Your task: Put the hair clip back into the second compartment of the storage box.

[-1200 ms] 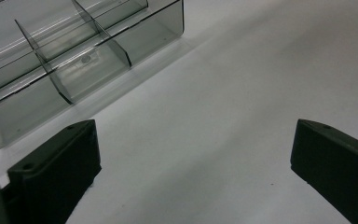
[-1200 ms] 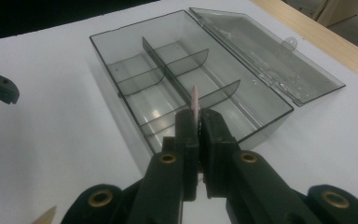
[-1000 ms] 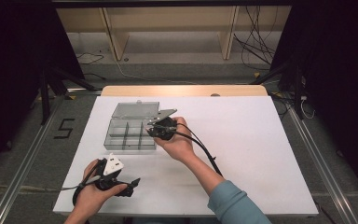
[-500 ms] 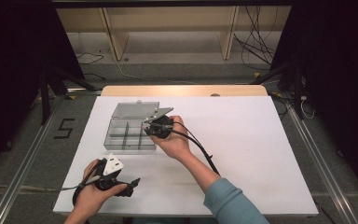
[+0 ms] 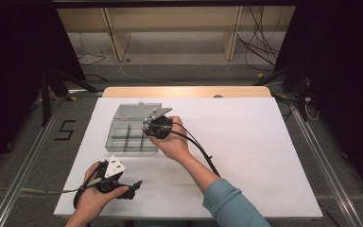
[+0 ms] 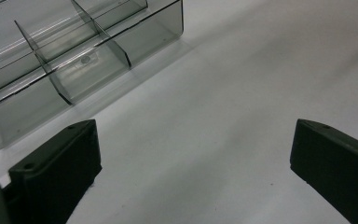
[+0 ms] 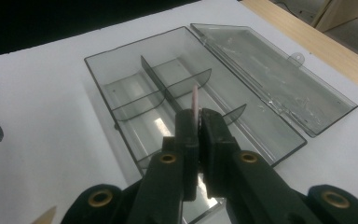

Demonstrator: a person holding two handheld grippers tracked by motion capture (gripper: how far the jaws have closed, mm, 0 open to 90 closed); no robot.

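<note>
Two grippers in play. Right gripper (image 7: 196, 122) has its jaws pressed together on a thin pink strip (image 7: 195, 100), which stands nearly upright from between the pads, its top end free above them. The strip hangs over the middle of the clear compartment box (image 7: 121, 84); whether its lower end touches the box floor cannot be told. In the high view the right gripper (image 5: 147, 126) sits over the right part of the box (image 5: 123, 137), the hand wrapped around it and the cable trailing back along the forearm. Box lid (image 7: 270, 74) lies folded open flat on the far side, hinged to the box's long edge. Dividers split the box into several cells. Left gripper (image 5: 136, 185) rests low near the table's near-left edge, well apart from the box; its jaws are spread wide with nothing between them, white table (image 6: 223, 116) showing in the gap.
</note>
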